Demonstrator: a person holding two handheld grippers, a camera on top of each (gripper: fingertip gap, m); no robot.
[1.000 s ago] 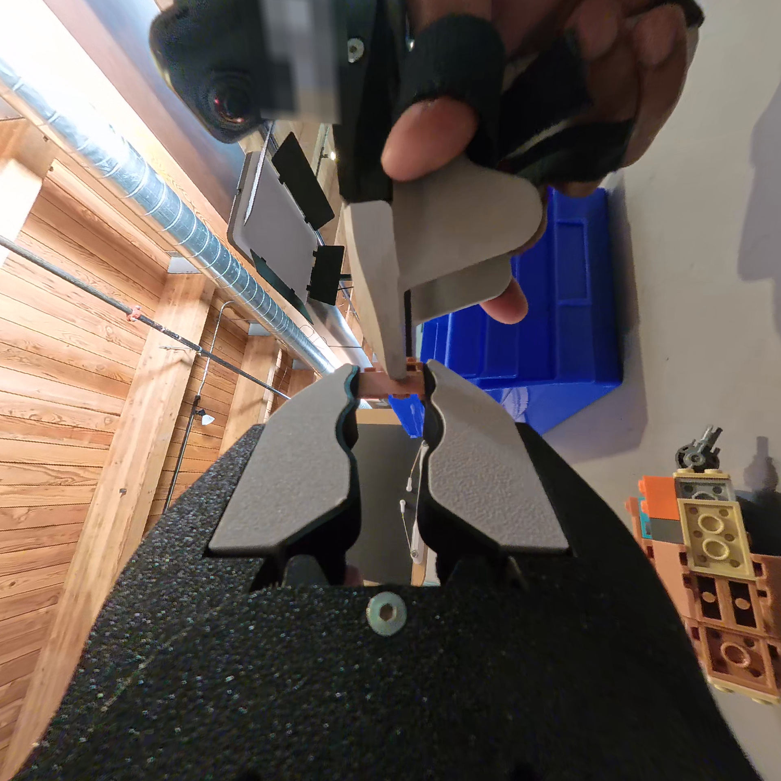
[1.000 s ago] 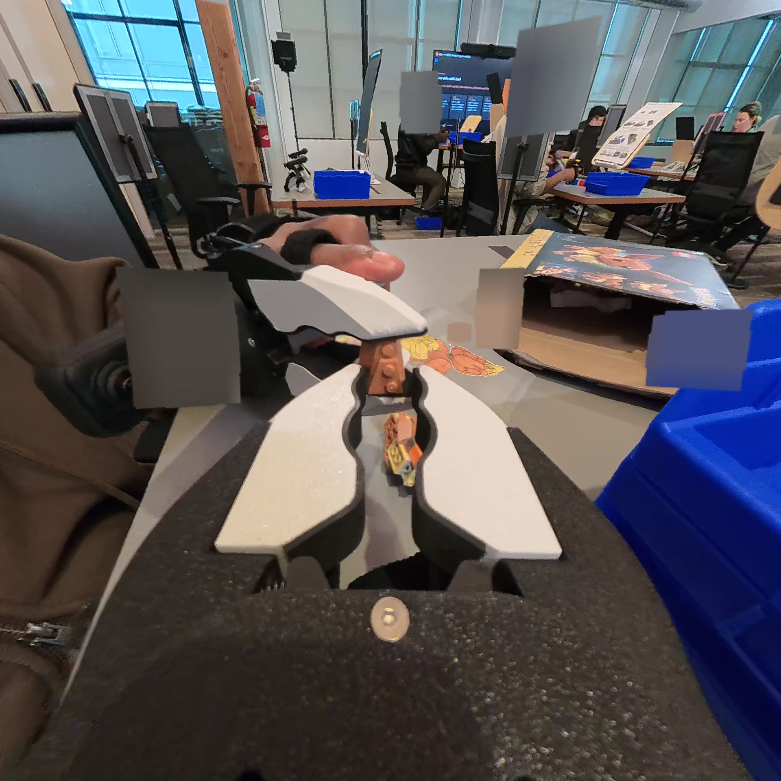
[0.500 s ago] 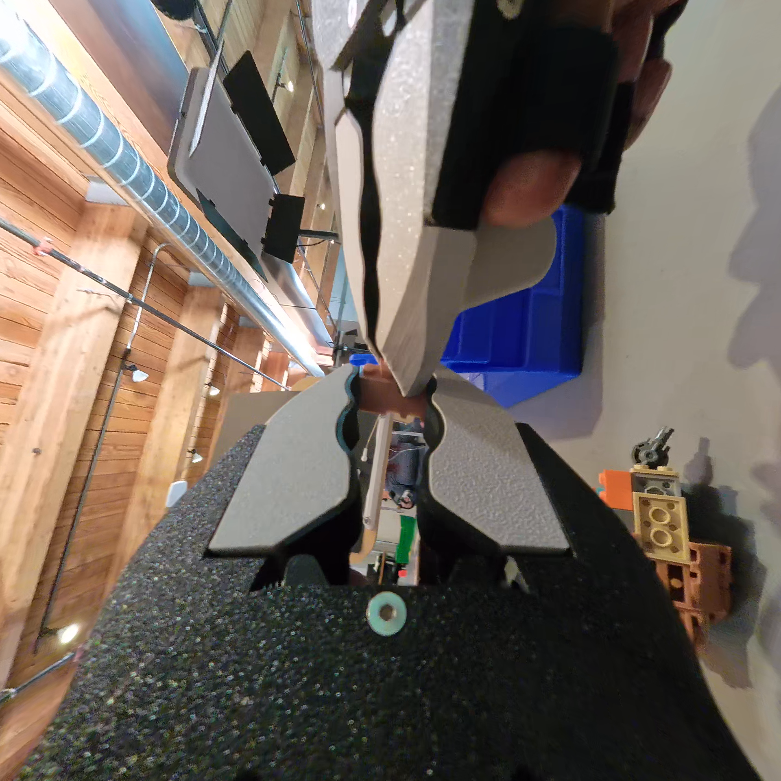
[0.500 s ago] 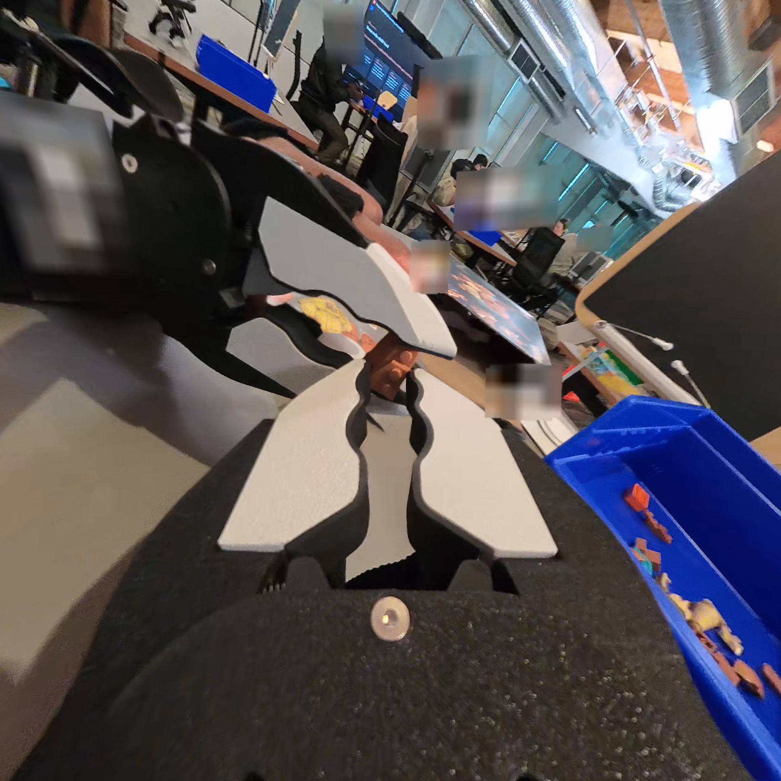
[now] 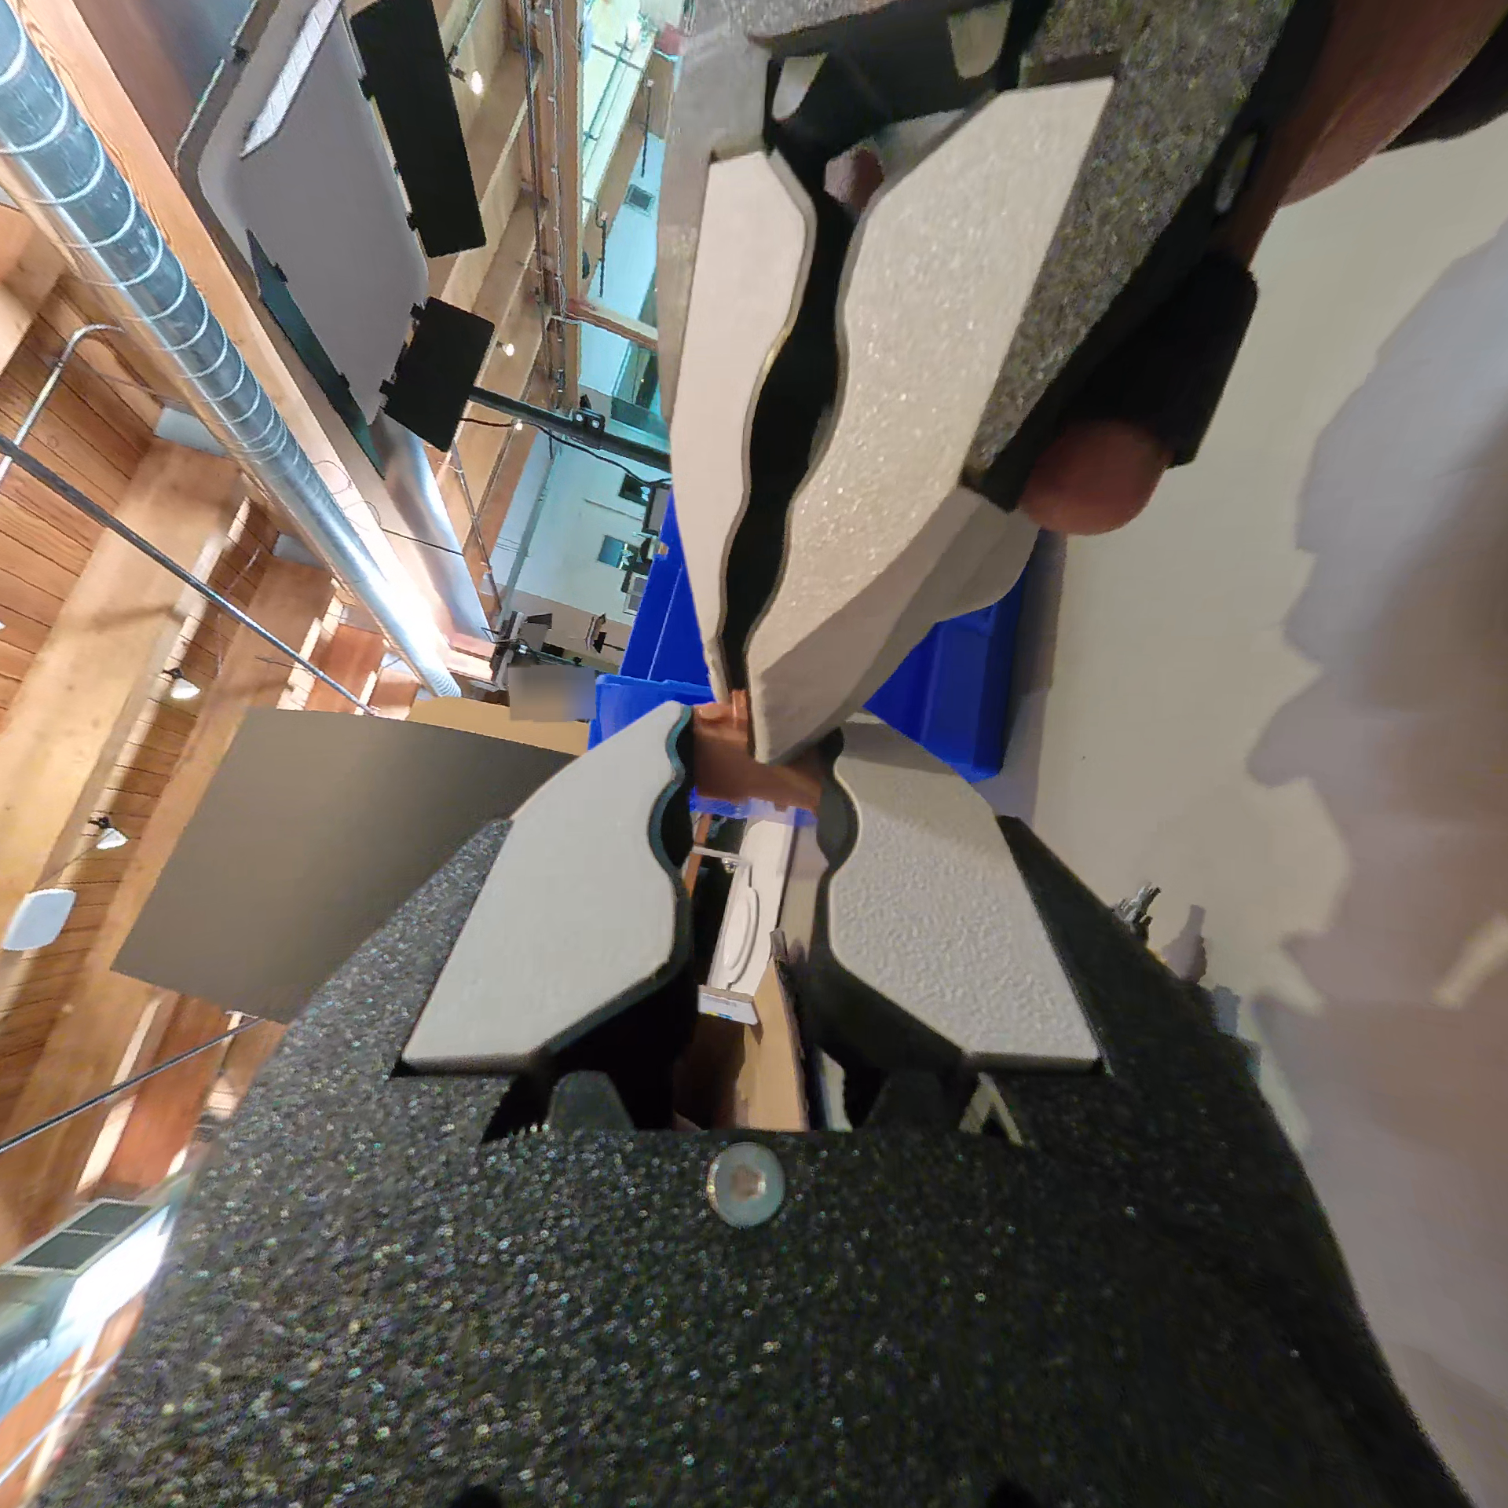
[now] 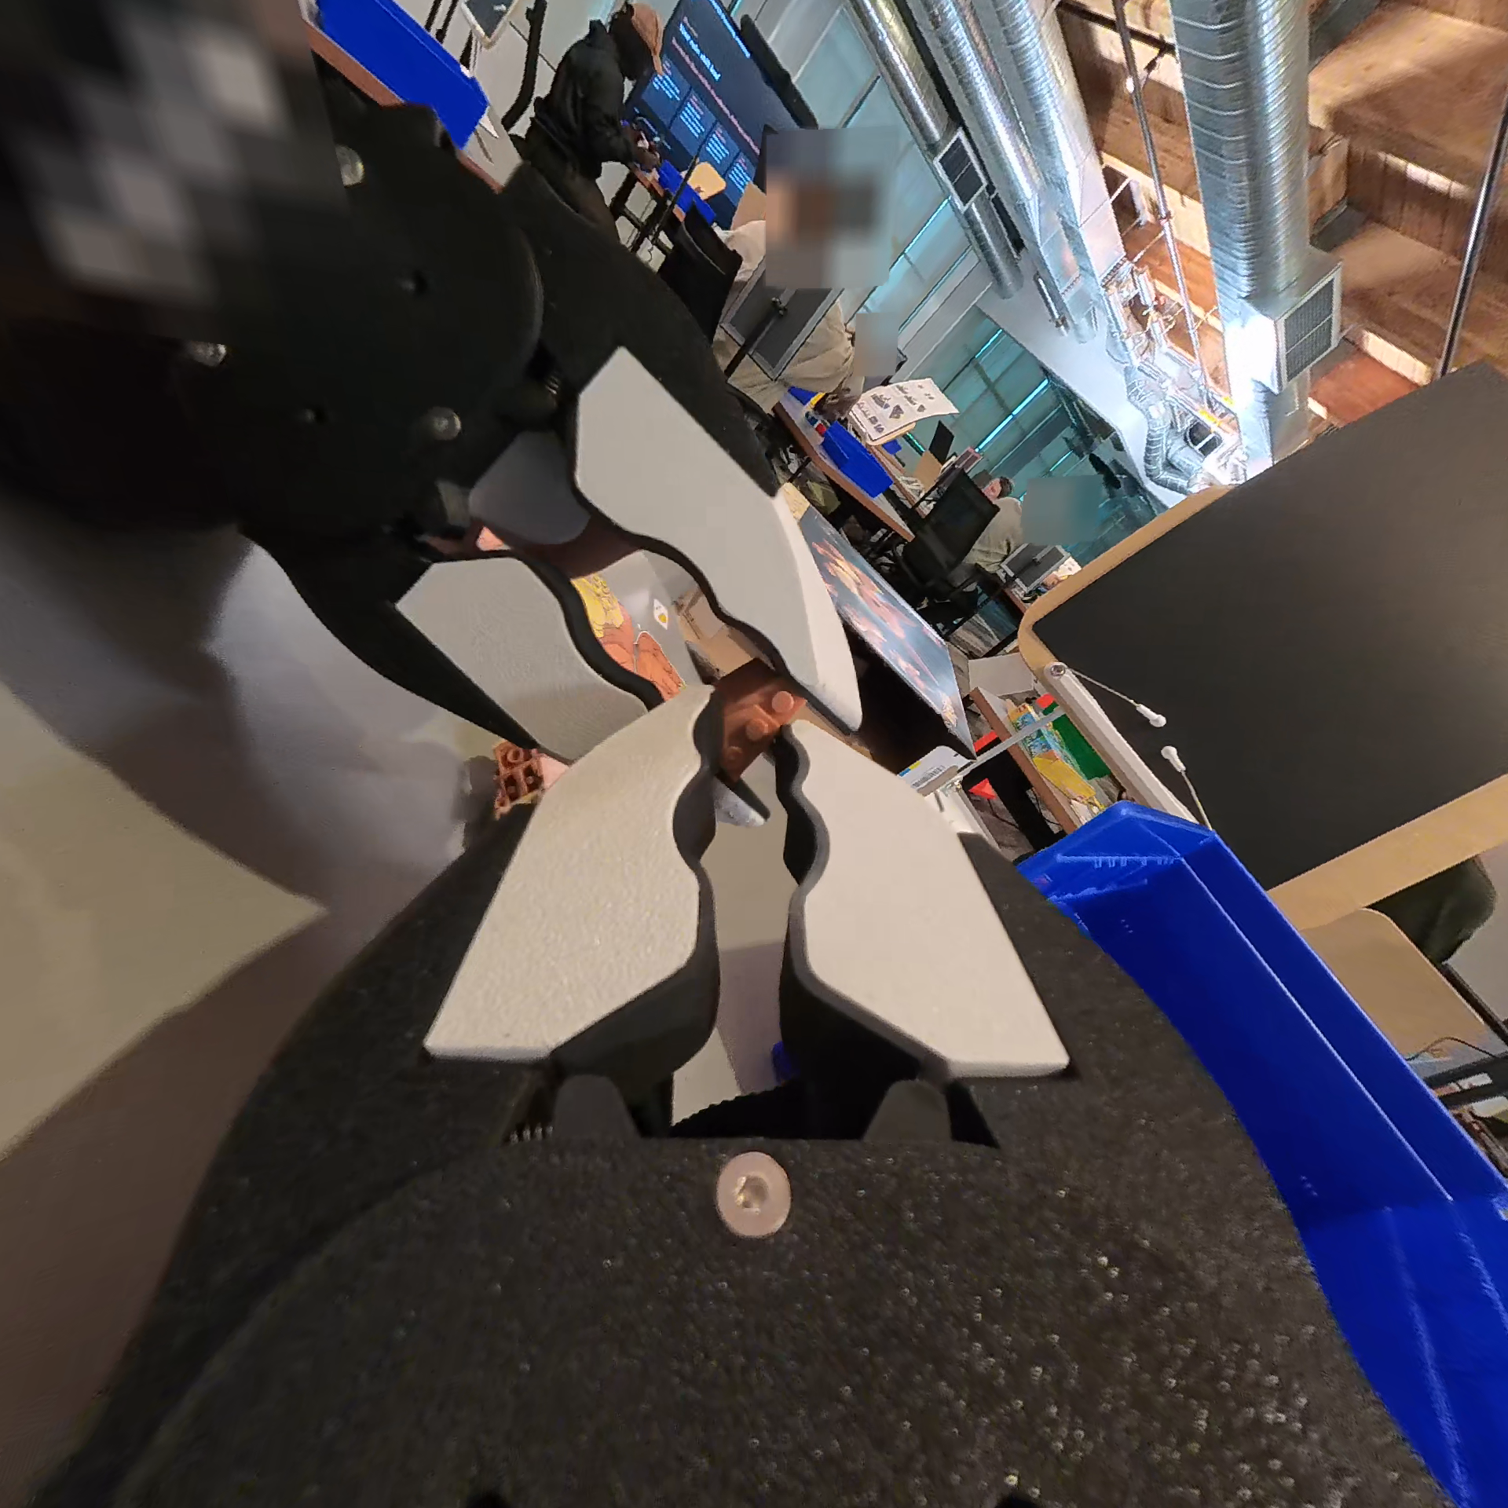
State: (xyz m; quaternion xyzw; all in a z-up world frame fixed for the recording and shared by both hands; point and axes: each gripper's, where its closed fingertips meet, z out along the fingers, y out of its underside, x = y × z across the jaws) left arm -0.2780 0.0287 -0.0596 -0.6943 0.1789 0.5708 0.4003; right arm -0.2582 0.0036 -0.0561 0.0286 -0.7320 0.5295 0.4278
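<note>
Brown brick (image 5: 747, 763) pinched between tips of left gripper (image 5: 755, 779) and right gripper (image 6: 747, 734), both closed on it

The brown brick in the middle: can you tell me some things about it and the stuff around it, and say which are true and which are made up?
1. Both grippers pinch the brown brick at once. True: the left gripper and the right gripper both have their jaws shut on it.
2. The brick lies flat on the table. False: it is held up in the air.
3. A blue bin sits close by. True.
4. The bin is red. False: it is blue.
5. Another small brown brick piece lies on the grey table. True.
</note>
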